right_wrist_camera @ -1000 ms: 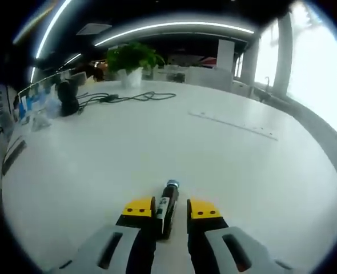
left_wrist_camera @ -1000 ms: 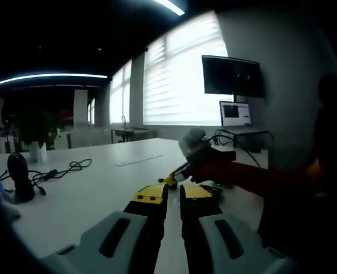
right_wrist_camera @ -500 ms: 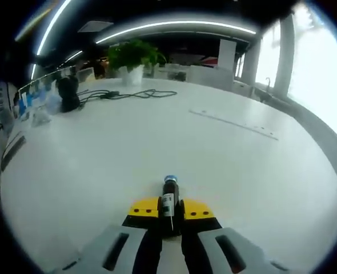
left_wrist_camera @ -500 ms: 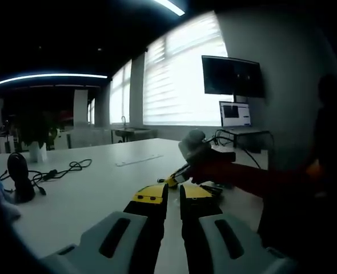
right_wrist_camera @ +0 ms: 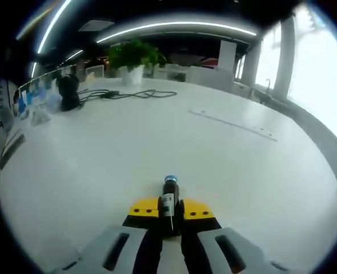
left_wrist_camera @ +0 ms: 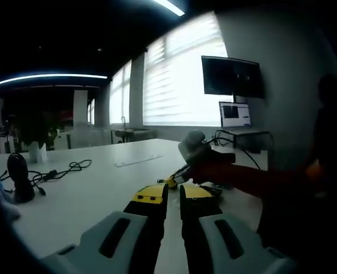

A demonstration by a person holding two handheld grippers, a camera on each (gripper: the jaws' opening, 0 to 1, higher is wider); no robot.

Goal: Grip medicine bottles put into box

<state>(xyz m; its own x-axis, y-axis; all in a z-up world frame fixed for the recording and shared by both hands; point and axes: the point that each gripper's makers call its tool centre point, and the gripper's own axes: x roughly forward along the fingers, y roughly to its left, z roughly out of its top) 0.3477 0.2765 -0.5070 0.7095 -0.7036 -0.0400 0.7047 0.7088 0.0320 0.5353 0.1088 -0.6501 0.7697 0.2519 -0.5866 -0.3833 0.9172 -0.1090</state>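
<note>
— Holding one medicine bottle (right_wrist_camera: 168, 197) is as far as this goes: the right gripper (right_wrist_camera: 169, 210) has its yellow-tipped jaws pinched on the dark bottle, blue cap pointing away, just above the white table (right_wrist_camera: 111, 165).

— And the box?

— I can't pick one out. Something pale and blue sits at the far left edge by the black stand (right_wrist_camera: 67, 94), but it's too blurred to call. So the grip looks done; the carry and the drop are left.

— The left gripper (left_wrist_camera: 172, 197)?

— Jaws close together with a narrow gap, nothing between them, low over the table's near side. The other gripper and a red sleeve (left_wrist_camera: 243, 178) lie just beyond it to the right.

— Room to move?

— Plenty ahead of the bottle: bare tabletop out to the cable (right_wrist_camera: 128, 96) and potted plant (right_wrist_camera: 131, 60) at the far side. The table's edge curves off to the right towards the windows (left_wrist_camera: 180, 80), so I'd judge that the side to watch.
</note>
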